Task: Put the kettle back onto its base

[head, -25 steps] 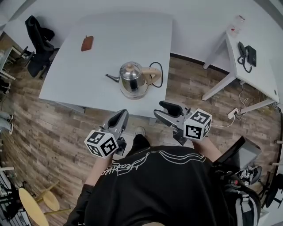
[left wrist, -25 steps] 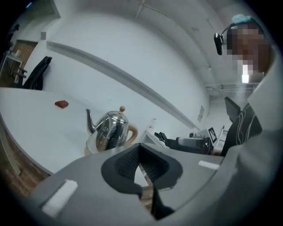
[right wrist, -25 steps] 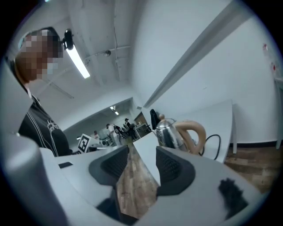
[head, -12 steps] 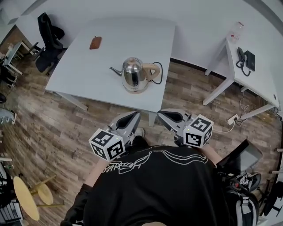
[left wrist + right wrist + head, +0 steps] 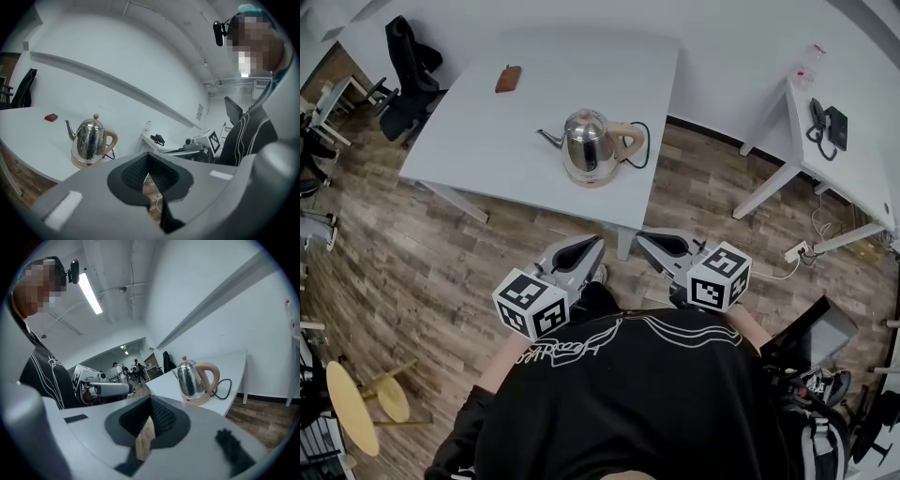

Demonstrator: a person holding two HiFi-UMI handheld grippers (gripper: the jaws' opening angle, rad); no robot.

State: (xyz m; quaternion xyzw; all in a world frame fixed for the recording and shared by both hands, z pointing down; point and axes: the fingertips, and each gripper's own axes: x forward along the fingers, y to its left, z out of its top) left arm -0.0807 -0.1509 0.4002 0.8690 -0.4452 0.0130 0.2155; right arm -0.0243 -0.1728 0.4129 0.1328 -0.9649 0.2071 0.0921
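A shiny steel kettle [image 5: 586, 139] with a beige handle stands upright on its beige base [image 5: 590, 176] near the front of the white table [image 5: 487, 141]. Its spout points left and a black cord [image 5: 643, 141] runs off behind the handle. My left gripper [image 5: 584, 247] and right gripper [image 5: 659, 246] hang shut and empty over the wooden floor, close to my body and well short of the table. The left gripper view has the kettle [image 5: 90, 139] far off at the left, beyond that gripper [image 5: 148, 156]. In the right gripper view the kettle [image 5: 192, 378] stands beyond the shut right gripper [image 5: 151, 402].
A small brown case [image 5: 508, 79] lies at the table's far side. A black office chair [image 5: 408, 47] stands at the table's left end. A second white desk [image 5: 853, 178] with a phone [image 5: 825, 117] is at the right. Yellow stools [image 5: 356, 412] stand at the lower left.
The table and kettle have slid farther away as I backed off. Both grippers came in toward my body, the left one more. The right jaws look to have closed.
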